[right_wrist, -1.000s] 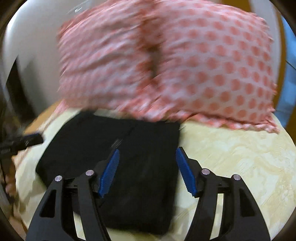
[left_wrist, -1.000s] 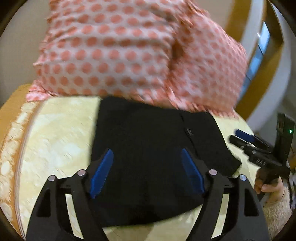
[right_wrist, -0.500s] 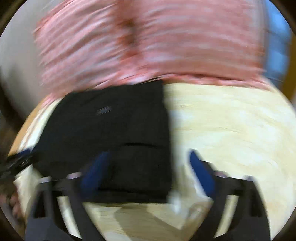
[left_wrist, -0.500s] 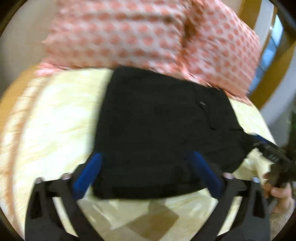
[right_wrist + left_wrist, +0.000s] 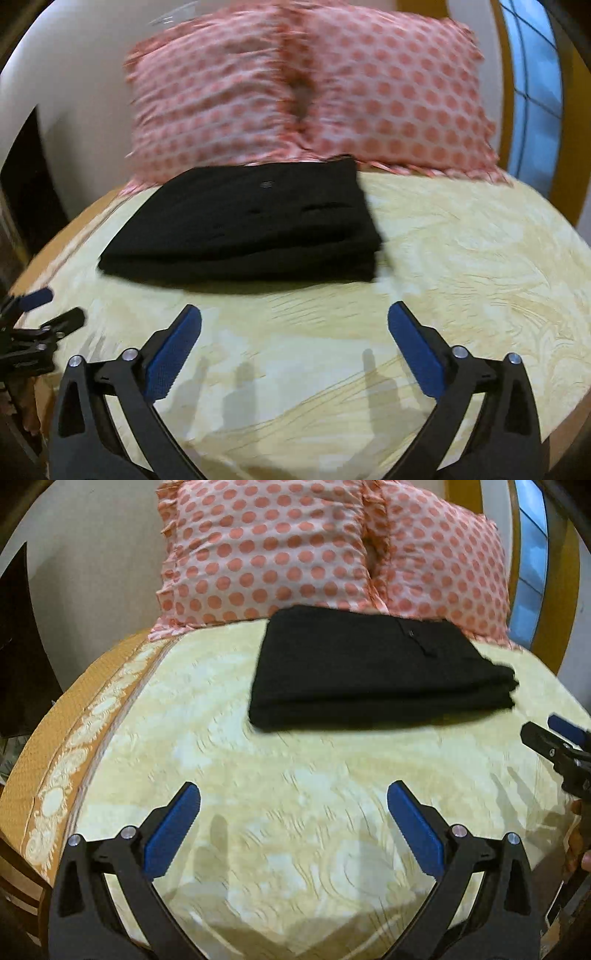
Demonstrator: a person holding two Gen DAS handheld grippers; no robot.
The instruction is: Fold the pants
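Note:
The black pants (image 5: 373, 668) lie folded in a thick rectangle on the yellow bedspread (image 5: 295, 794), close to the pillows. They also show in the right wrist view (image 5: 247, 229). My left gripper (image 5: 293, 794) is open and empty, held well back from the pants over bare bedspread. My right gripper (image 5: 294, 314) is open and empty, also short of the pants. The right gripper shows at the right edge of the left wrist view (image 5: 554, 738). The left gripper shows at the left edge of the right wrist view (image 5: 33, 321).
Two pink polka-dot pillows (image 5: 266, 554) stand against the wall behind the pants, also in the right wrist view (image 5: 306, 99). An orange patterned border (image 5: 62, 760) runs along the bed's left edge. A window (image 5: 532, 92) is at the right.
Both grippers have pulled back from over the pants toward the near side of the bed. The folded pants stay in place by the pillows.

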